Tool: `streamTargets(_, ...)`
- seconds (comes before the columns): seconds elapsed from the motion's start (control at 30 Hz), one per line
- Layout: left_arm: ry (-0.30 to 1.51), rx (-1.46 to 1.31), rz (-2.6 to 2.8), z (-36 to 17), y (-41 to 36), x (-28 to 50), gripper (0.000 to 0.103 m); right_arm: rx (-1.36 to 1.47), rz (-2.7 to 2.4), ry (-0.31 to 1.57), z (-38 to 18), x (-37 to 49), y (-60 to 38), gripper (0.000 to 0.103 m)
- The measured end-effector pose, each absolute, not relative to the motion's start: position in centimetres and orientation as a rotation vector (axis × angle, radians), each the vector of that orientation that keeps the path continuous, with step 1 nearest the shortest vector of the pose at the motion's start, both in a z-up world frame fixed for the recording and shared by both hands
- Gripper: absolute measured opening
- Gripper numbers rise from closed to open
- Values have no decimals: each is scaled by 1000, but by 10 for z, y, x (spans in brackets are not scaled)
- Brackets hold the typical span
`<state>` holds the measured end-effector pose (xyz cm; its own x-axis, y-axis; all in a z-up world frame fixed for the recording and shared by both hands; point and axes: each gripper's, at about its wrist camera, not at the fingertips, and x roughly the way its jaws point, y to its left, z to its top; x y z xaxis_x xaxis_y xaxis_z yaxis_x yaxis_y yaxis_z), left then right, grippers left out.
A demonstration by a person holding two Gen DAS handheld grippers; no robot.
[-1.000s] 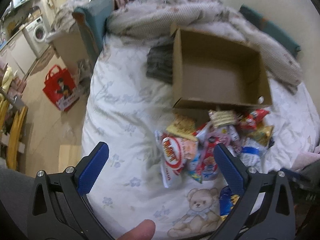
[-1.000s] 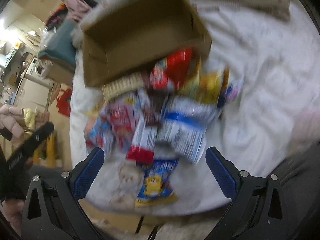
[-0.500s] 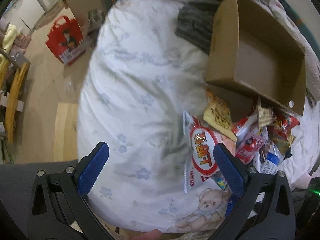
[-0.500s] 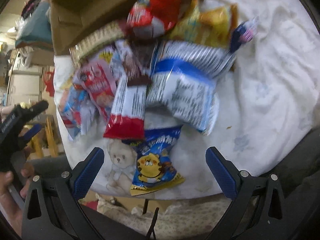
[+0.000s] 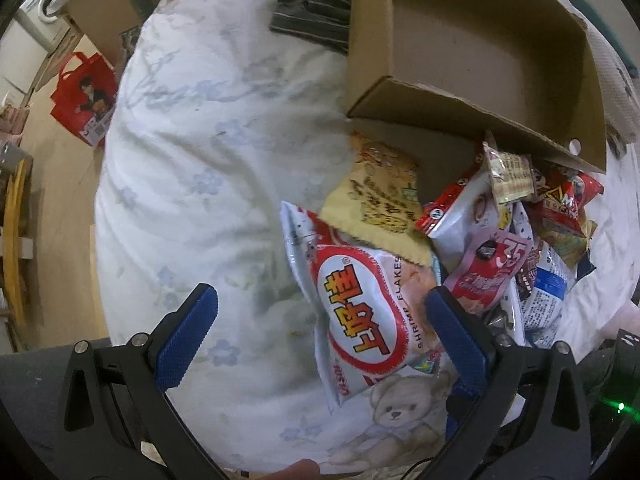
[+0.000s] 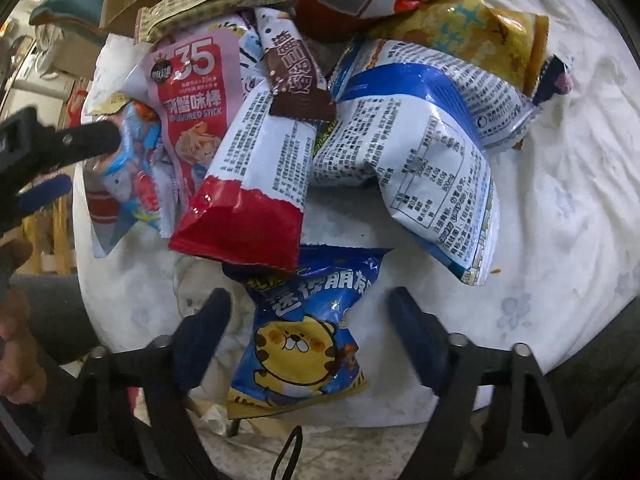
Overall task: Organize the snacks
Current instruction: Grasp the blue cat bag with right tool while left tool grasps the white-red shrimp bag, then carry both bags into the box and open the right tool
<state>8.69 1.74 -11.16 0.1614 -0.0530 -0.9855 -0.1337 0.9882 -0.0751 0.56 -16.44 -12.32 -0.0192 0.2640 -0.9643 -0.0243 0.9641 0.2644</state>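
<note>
A pile of snack packets lies on a white bedspread [image 5: 208,184] in front of an open cardboard box [image 5: 472,52]. My left gripper [image 5: 320,328] is open, low over the bed; a white and red shrimp flakes bag [image 5: 360,320] lies between its fingers, nearer the right one. My right gripper [image 6: 310,320] is open with its fingers on either side of a blue bag with a yellow tiger [image 6: 304,336]. Behind that bag lie a red-ended white packet [image 6: 252,184] and a blue and white packet [image 6: 420,152]. The left gripper also shows in the right wrist view [image 6: 52,152].
A pink "35" stick packet [image 6: 192,92], a brown bar [image 6: 296,76] and yellow bags [image 6: 480,28] crowd the pile. Dark striped cloth [image 5: 312,8] lies left of the box. A red bag [image 5: 86,92] stands on the floor past the bed's left edge.
Both grippers have moved down and closer to the pile. The shrimp flakes bag now sits between my left fingers, the tiger bag between my right fingers, which have narrowed.
</note>
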Motion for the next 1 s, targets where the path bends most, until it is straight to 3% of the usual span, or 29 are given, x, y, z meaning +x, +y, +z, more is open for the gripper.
streamTargets(0.03,1411,-160,48,-114,16,87,103,179,237,1567,-122,5,-163,65)
streamTargets(0.17,1445,-216,13,-126,17,84,100,195,263,1554,-114,6,-160,50)
streamTargets(0.33,1445,-332,-84,-126,21,84,54,268,333,1523,-99,6,-163,48)
streamTargets(0.57,1459,-337,-103,-122,17,76,28,340,393,1464,-79,3,-170,47)
streamTargets(1.0,1320,-246,-61,-55,32,35,25,449,485,1301,-20,1,-216,47)
